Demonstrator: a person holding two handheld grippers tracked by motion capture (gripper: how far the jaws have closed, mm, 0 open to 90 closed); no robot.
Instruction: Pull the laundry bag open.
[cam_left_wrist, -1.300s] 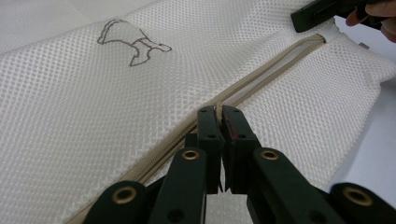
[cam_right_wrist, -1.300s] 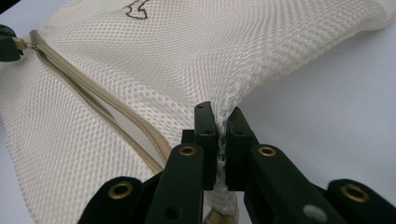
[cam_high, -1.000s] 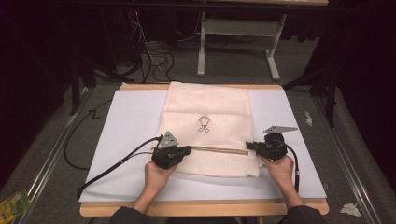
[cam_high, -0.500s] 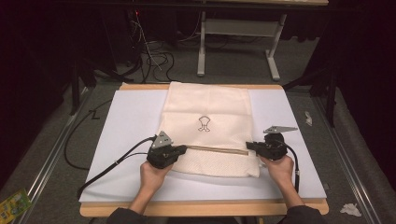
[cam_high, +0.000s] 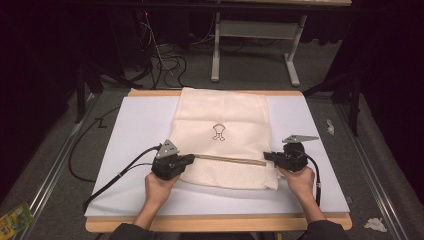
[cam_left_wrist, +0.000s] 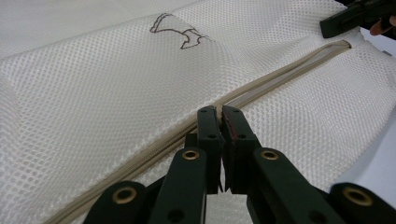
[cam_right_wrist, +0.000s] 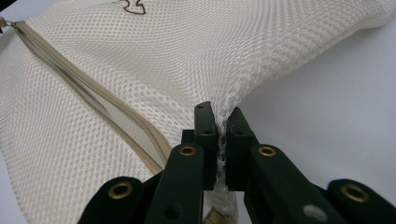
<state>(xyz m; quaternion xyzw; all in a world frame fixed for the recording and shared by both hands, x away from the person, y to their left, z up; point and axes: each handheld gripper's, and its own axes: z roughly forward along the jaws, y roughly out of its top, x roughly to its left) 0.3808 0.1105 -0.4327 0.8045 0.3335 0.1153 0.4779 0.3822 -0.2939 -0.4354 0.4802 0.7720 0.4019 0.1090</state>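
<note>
My left tongs (cam_left_wrist: 218, 114) pinch the beige zipper's pull (cam_left_wrist: 217, 110) on the cream mesh laundry bag (cam_high: 222, 135), mid-worktop near its front edge; my right tongs (cam_right_wrist: 220, 122) clamp the bag's mesh edge. Next: slide the pull steadily, keeping the bag taut.

This looked like a lab set up for recording. A wooden desk (cam_high: 150, 93) covered by a white sheet (cam_high: 135, 130) stood on grey carpet, walled by black curtains (cam_high: 395, 60). Beyond the desk, loose black cables (cam_high: 165, 62) lay tangled beside a grey metal table frame (cam_high: 250, 50). Metal rails (cam_high: 55, 165) flanked the desk.
</note>
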